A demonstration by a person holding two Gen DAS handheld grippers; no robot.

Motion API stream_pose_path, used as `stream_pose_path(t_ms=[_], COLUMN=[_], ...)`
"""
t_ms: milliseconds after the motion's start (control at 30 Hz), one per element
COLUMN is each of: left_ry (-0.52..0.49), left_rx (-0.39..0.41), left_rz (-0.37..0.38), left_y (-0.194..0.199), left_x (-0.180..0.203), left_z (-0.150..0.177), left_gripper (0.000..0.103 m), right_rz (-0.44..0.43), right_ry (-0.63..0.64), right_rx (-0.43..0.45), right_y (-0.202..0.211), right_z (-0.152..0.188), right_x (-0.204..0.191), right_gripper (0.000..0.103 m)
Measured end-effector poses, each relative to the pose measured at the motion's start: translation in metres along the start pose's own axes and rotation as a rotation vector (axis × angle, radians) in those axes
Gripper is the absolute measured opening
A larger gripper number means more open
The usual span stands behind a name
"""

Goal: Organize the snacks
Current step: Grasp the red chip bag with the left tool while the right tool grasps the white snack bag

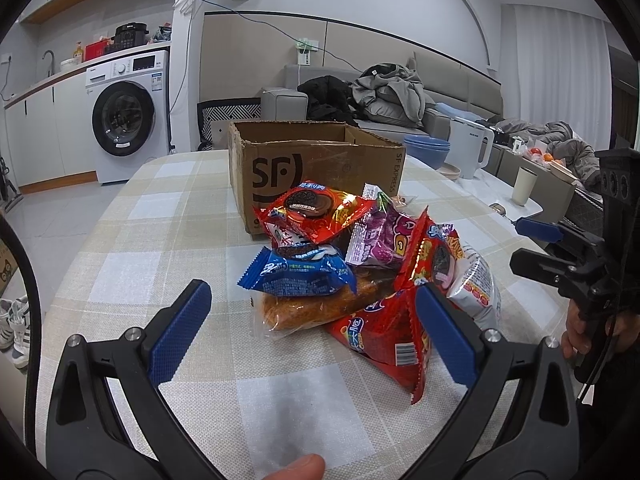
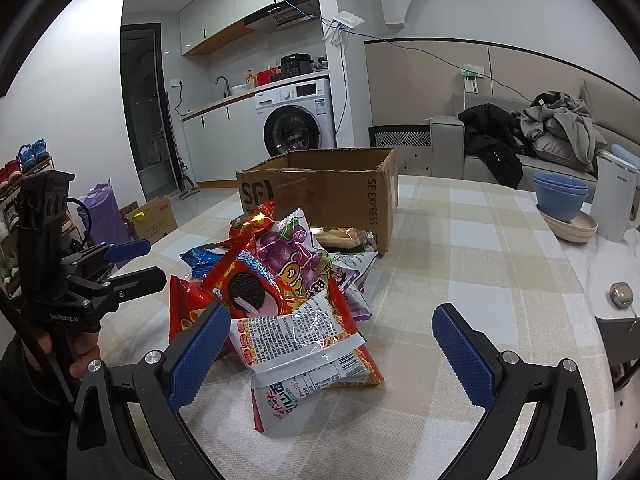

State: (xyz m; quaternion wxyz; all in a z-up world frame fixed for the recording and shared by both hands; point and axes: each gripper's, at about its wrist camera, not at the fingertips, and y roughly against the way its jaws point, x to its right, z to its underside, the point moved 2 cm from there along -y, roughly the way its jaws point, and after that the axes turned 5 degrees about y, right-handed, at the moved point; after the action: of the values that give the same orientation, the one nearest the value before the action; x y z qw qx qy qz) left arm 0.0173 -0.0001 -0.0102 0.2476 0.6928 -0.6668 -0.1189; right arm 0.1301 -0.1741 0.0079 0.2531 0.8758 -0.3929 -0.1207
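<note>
My left tongs (image 1: 312,328) and right tongs (image 2: 336,354) both gape wide, empty, just short of the snacks (image 1: 352,264) heaped before the box (image 1: 316,168). The slick wrappers overlap, so one pinch may drag neighbours off or crush biscuits.

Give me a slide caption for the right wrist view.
Open right hand-held gripper faces a snack pile before an open cardboard box.
</note>
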Motion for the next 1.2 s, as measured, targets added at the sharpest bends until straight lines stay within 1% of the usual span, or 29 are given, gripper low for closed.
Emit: stream_pose_path(t_ms=[167, 233, 267, 333, 533, 633, 800, 967, 1033, 1133, 1200], left_ry=[-0.003, 0.0, 0.007, 0.017, 0.001, 0.001, 0.003, -0.011, -0.003, 0.013, 0.017], left_rx=[0.022, 0.025, 0.018, -0.007, -0.068, -0.103, -0.167, -0.221, -0.24, -0.274, -0.279], left_rz=[0.001, 0.001, 0.015, 0.04, 0.041, 0.056, 0.085, 0.079, 0.079, 0.086, 0.085], left_y=[0.001, 0.003, 0.002, 0.007, 0.001, -0.004, -0.016, -0.03, -0.034, -0.043, -0.048], left_x=[-0.002, -0.001, -0.003, -0.001, 0.011, 0.014, 0.02, 0.026, 0.026, 0.023, 0.023], left_z=[0.0, -0.001, -0.001, -0.002, 0.002, 0.004, 0.011, 0.016, 0.018, 0.018, 0.018], left_gripper=[0.102, 0.102, 0.102, 0.102, 0.102, 0.102, 0.102, 0.102, 0.102, 0.101, 0.1], right_rz=[0.02, 0.014, 0.005, -0.015, -0.017, -0.019, -0.058, -0.063, -0.079, -0.078, -0.081], right_ry=[-0.006, -0.017, -0.019, -0.015, -0.003, -0.02, -0.044, -0.026, -0.037, -0.024, -0.013], right_rx=[-0.027, -0.04, -0.047, -0.062, -0.112, -0.162, -0.227, -0.271, -0.29, -0.306, -0.311], right_y=[-0.003, -0.005, -0.005, -0.006, -0.011, -0.018, -0.03, -0.042, -0.046, -0.051, -0.053], right_z=[-0.002, -0.002, -0.002, -0.002, -0.002, 0.0, 0.007, 0.011, 0.012, 0.014, 0.014], right_x=[0.003, 0.005, 0.005, 0.003, 0.0, 0.0, 0.0, -0.007, -0.008, -0.011, -0.014], right_gripper=[0.103, 0.103, 0.103, 0.103, 0.103, 0.103, 0.103, 0.103, 0.103, 0.103, 0.103])
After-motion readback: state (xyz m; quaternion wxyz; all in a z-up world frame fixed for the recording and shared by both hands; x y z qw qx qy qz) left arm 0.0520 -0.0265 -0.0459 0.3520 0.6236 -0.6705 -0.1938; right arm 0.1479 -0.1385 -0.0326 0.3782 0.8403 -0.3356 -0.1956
